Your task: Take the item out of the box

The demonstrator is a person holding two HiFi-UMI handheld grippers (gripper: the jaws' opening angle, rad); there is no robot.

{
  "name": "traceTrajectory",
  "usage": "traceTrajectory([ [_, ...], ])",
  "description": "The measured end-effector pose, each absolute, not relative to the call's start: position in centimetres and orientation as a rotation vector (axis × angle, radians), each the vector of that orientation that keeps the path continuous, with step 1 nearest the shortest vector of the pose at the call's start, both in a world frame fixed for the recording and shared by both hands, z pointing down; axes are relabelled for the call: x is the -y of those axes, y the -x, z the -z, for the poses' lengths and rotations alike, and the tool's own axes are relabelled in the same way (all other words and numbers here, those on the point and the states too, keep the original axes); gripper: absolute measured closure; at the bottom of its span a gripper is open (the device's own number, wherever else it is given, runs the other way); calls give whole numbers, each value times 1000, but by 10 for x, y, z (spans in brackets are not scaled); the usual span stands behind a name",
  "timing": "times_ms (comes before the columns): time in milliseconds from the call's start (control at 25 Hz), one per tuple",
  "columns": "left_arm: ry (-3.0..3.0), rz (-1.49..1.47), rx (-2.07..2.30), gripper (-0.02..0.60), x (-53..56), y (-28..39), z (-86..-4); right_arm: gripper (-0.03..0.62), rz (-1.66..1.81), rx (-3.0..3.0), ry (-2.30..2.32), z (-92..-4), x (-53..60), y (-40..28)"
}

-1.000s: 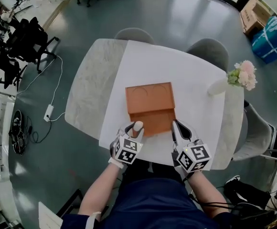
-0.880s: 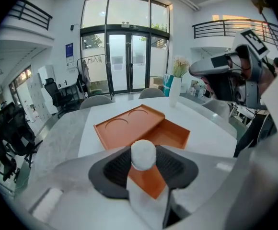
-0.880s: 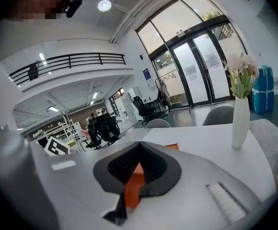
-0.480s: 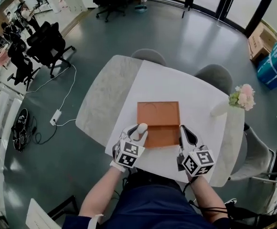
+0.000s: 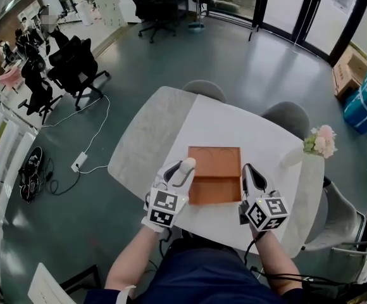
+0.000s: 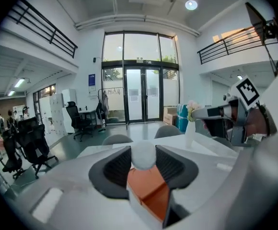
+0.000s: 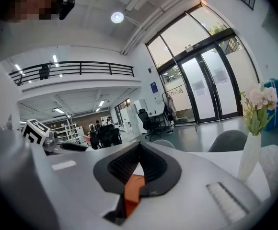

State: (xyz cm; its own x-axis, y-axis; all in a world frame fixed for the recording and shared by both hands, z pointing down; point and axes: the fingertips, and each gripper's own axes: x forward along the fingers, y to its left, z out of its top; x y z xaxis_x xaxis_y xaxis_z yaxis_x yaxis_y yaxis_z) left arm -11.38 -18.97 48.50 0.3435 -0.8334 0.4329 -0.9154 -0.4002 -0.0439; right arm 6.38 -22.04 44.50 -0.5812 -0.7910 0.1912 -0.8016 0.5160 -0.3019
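An open orange box (image 5: 215,171) lies on the white mat of the table (image 5: 133,151), its flat lid stretched away from me. My left gripper (image 5: 185,167) hangs at the box's near left corner, shut on a small white ball (image 6: 144,157) that sits between its black pads (image 6: 117,166). The box shows orange just below that ball (image 6: 151,188). My right gripper (image 5: 248,171) is at the box's right edge. In the right gripper view its jaws (image 7: 138,147) meet at the tips with nothing between them, and a strip of orange box (image 7: 132,190) shows beneath.
A white vase of pink flowers (image 5: 319,142) stands at the table's right side, also close in the right gripper view (image 7: 251,143). Two grey chairs (image 5: 205,88) (image 5: 288,116) are tucked in at the far side. Office chairs (image 5: 76,62) and a floor cable lie to the left.
The head view has shifted, so table and box sit lower and smaller in the picture. Both grippers keep their places at the box's near corners, the left still on the ball.
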Motion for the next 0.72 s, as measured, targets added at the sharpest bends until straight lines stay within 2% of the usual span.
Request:
traceTrajectory([
  [480,-2510,-300,1752,413,189,134,-377,592,-441,2787,-1449,-392,224,-58],
  [720,-2589,-318,1816,413,187,131,-350,592,-414,2789,-1457,-383,221,-58],
])
